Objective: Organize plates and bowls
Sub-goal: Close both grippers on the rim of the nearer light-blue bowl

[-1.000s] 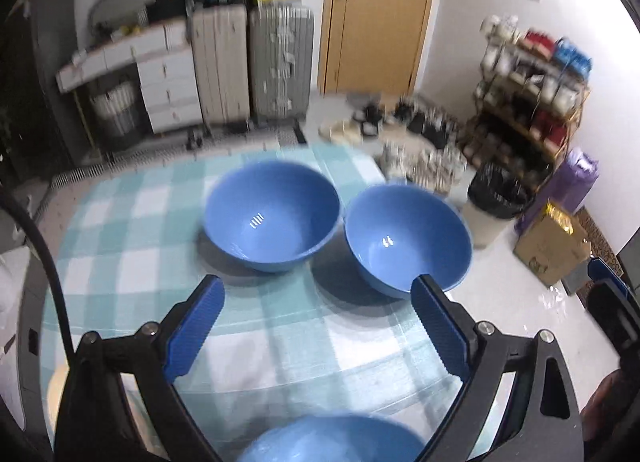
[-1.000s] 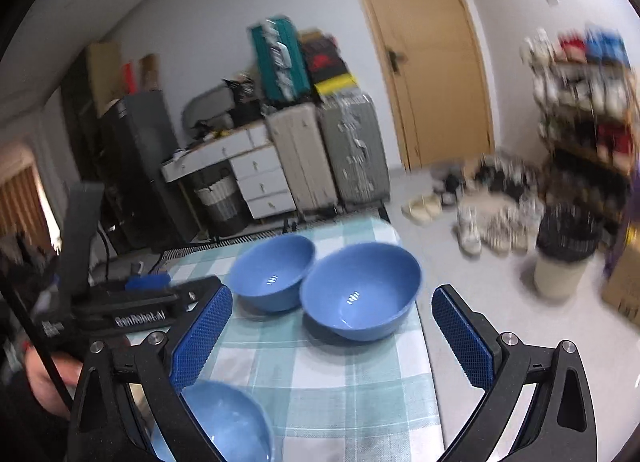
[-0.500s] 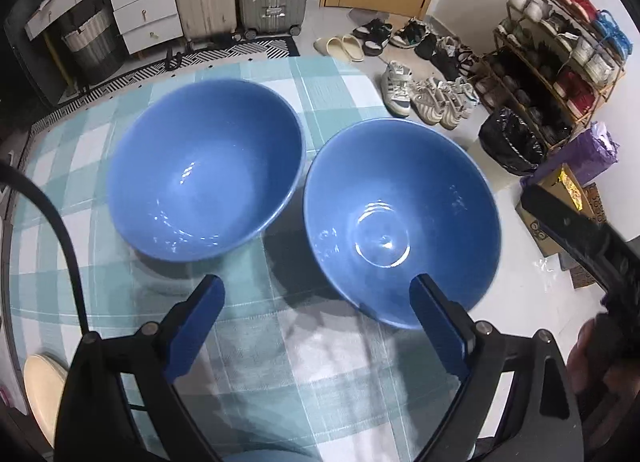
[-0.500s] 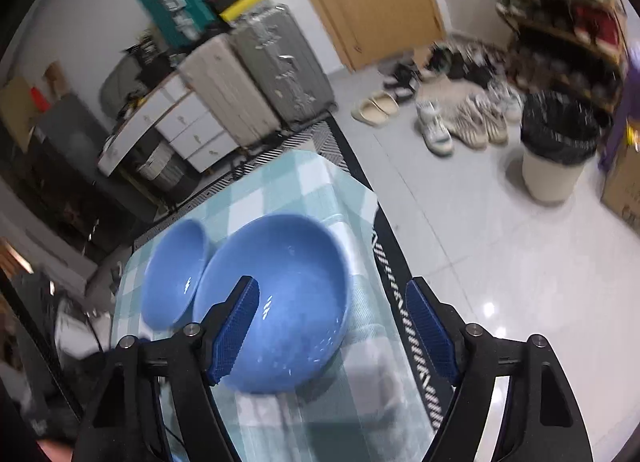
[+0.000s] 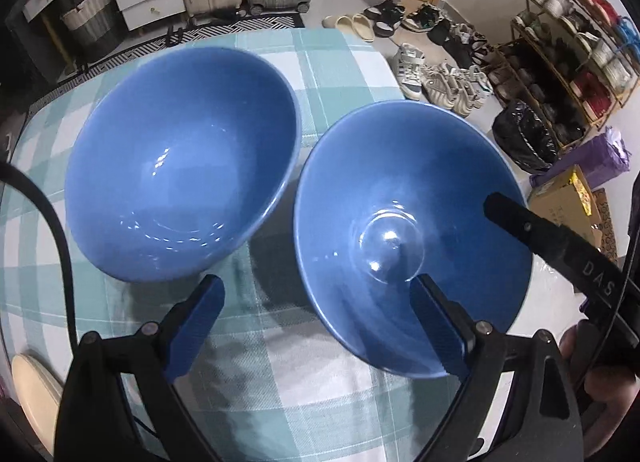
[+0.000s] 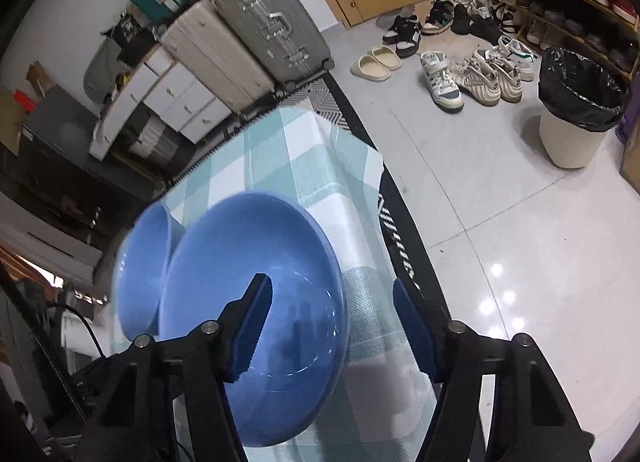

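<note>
Right hand-held gripper straddles bowl rim.

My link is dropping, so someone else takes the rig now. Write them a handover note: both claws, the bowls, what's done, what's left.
Left claw: open and empty, hanging over the near side of the two blue bowls.
Right claw: jaws have just been closing but are not gripping; one finger is inside the right bowl, the other outside its rim.
Bowls: left bowl and right bowl stand side by side, upright and empty, on the checked tablecloth.
Done: nothing stacked yet.
Left: probably close on the rim, lift the right bowl and nest it in the left one.
</note>
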`<control>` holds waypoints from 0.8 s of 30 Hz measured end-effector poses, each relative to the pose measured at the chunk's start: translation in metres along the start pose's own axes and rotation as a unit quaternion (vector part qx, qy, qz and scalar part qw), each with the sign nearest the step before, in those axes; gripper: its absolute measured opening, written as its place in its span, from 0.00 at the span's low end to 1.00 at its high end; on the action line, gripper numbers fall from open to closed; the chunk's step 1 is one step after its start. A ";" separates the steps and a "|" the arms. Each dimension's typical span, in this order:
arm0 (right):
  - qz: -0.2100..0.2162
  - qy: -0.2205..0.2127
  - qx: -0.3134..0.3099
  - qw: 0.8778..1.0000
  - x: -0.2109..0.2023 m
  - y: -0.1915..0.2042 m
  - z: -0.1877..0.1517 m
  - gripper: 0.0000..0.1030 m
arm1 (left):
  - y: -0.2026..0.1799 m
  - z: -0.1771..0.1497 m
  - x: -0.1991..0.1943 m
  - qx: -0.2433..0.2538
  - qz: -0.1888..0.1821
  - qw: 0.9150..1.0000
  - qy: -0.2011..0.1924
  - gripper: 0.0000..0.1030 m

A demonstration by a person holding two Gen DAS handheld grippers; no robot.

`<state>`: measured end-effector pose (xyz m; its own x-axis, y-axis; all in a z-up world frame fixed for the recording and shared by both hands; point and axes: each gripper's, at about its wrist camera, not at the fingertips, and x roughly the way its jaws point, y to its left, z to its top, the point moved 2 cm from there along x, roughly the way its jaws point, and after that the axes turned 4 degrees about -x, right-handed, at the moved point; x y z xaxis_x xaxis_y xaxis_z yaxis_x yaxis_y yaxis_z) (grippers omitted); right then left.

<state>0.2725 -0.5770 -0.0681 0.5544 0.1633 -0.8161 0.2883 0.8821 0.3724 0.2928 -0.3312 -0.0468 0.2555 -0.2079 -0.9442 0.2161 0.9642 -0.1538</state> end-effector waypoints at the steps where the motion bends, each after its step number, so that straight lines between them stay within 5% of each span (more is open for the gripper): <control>1: -0.006 0.004 0.000 1.000 0.000 0.003 -0.004 0.59 | -0.001 0.000 0.001 0.003 0.002 1.000 -0.002 0.91; 11: -0.016 0.038 -0.014 0.999 0.019 0.006 -0.005 0.40 | -0.011 0.003 0.018 -0.003 -0.014 1.000 0.023 0.78; 19: -0.033 0.068 -0.031 0.997 0.028 0.012 -0.007 0.08 | -0.010 0.000 0.034 -0.011 -0.012 0.999 0.050 0.40; 24: -0.051 0.082 -0.045 0.994 0.033 0.014 -0.013 0.05 | -0.010 -0.005 0.041 -0.006 -0.017 0.997 0.069 0.22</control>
<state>0.2844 -0.5532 -0.0959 0.3891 0.1345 -0.9113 0.2612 0.9326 0.2492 0.2961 -0.3486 -0.0854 0.1153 -0.2158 -0.9696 0.2113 0.9591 -0.1883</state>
